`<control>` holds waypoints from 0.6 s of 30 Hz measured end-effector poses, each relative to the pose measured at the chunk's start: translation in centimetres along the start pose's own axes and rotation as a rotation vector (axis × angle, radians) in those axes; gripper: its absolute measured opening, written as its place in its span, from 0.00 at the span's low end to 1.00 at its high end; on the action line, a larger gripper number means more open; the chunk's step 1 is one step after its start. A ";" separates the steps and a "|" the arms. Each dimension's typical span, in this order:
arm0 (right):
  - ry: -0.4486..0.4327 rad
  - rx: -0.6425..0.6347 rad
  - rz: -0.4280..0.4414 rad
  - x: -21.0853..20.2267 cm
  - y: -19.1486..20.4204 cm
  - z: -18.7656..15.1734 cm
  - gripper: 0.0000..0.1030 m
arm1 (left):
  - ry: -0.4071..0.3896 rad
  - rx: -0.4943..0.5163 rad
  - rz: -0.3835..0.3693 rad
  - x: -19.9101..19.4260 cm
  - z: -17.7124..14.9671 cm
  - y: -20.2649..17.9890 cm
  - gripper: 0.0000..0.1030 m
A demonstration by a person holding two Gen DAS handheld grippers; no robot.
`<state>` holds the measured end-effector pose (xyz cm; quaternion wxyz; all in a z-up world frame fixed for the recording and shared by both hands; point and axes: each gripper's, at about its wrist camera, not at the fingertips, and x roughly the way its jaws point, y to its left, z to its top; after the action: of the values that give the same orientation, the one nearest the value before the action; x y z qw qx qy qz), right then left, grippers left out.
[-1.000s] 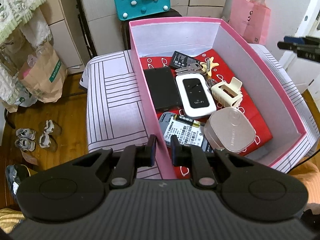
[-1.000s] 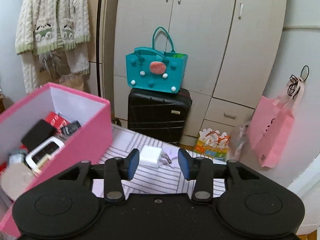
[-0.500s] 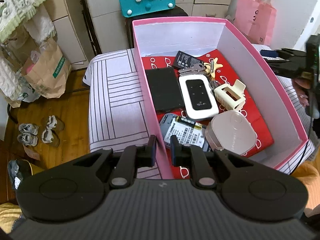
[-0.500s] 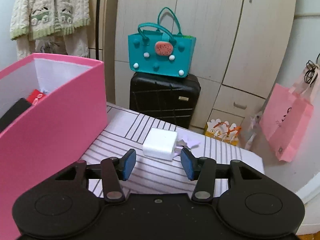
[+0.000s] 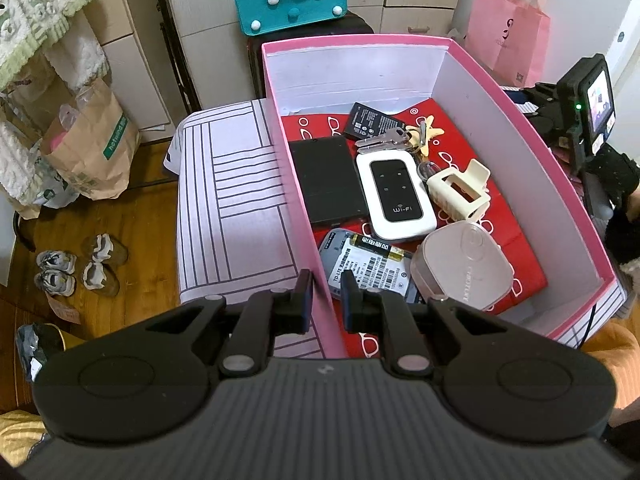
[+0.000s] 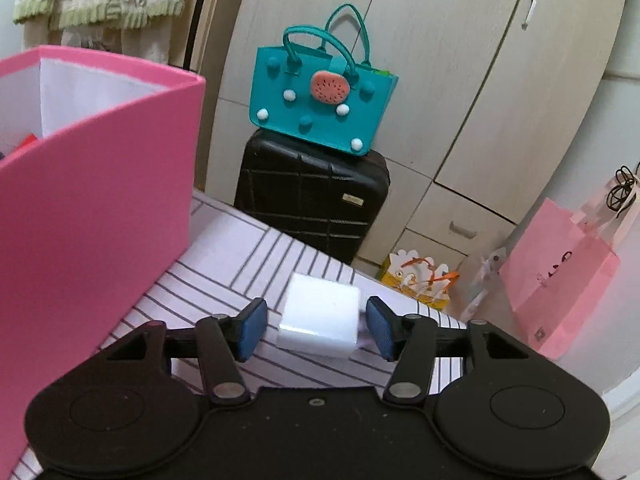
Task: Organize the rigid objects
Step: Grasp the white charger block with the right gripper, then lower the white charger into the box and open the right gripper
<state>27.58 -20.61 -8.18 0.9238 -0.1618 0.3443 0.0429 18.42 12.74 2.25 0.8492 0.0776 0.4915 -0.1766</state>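
Observation:
A pink box (image 5: 568, 184) sits on a striped cloth (image 5: 240, 216). It holds a black phone (image 5: 326, 180), a white Wi-Fi router (image 5: 394, 194), keys (image 5: 384, 140), a cream clip (image 5: 460, 192), a beige case (image 5: 460, 266) and a battery pack (image 5: 370, 268). My left gripper (image 5: 325, 296) is shut on the box's near left wall. My right gripper (image 6: 316, 326) is open, its pads on either side of a white charger cube (image 6: 320, 316) that lies on the cloth beside the box (image 6: 92, 200). The pads do not touch the cube.
A teal bag (image 6: 320, 100) sits on a black suitcase (image 6: 312, 196) behind the cloth. A pink paper bag (image 6: 560, 280) hangs at the right. A brown paper bag (image 5: 86, 144) and small shoes (image 5: 76, 268) are on the wooden floor at the left.
My right gripper moved forward and down until the white cube sits between its open pads. My left gripper kept its hold on the box wall.

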 end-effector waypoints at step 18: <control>-0.113 0.264 0.314 -13.5 -1.0 1.5 0.46 | -0.003 -0.013 -0.014 -0.2 -0.2 0.1 0.13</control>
<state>18.47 -20.58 1.96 0.9368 0.0191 0.3155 0.1499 18.23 12.89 2.29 0.8493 0.0684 0.4919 -0.1792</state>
